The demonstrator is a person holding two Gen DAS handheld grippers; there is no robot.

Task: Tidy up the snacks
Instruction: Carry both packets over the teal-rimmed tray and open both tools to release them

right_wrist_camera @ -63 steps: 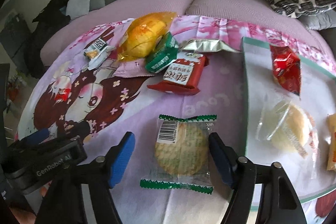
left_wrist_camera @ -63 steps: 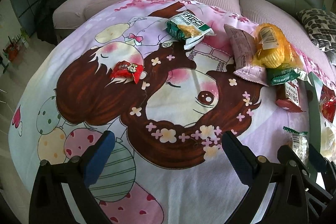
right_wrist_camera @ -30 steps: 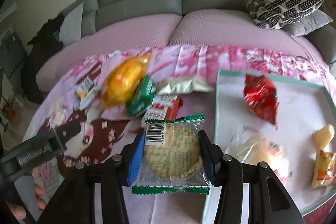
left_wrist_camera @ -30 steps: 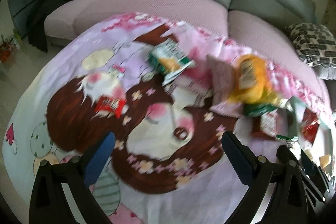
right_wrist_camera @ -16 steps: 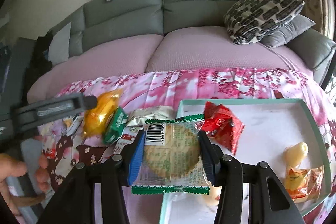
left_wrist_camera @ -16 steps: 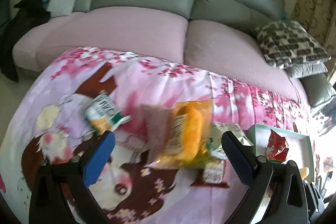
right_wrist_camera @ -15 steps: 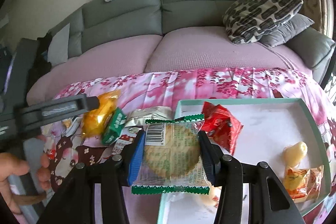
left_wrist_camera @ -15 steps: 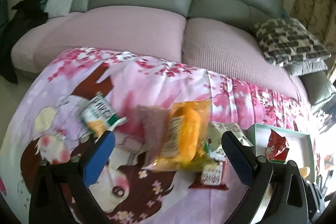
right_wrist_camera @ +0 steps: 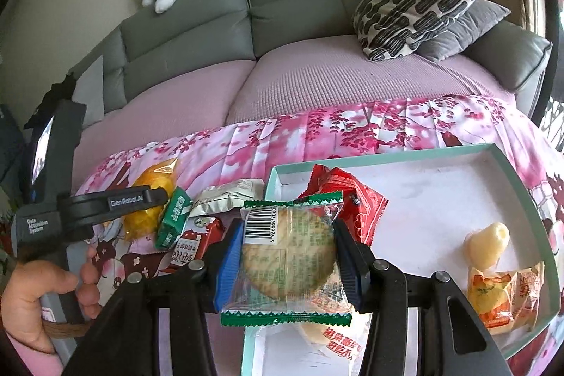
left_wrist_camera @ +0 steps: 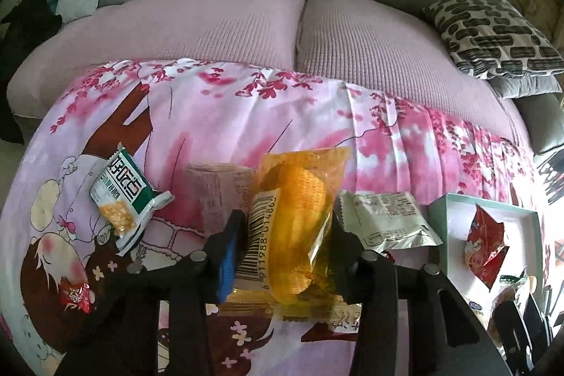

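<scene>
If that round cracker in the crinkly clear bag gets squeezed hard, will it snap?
Probably, yes. The round cracker looks thin and flat, so it is likely brittle and light. The right gripper grips it by the edges of its clear wrapper, which looks smooth and may be slippery. The green sealed ends stick out loose, so they would probably flop while the middle stays stiff.

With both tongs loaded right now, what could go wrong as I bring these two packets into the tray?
1. The right tongs pinch the rice cracker packet by its edges; the slick wrapper may slip, or the cracker may crack.
2. The left tongs grip the bulky yellow bread bag on crinkly film that could slide out mid-carry.
3. The tray already holds a red packet near the rim; a drop there may pile up or spill over.
</scene>
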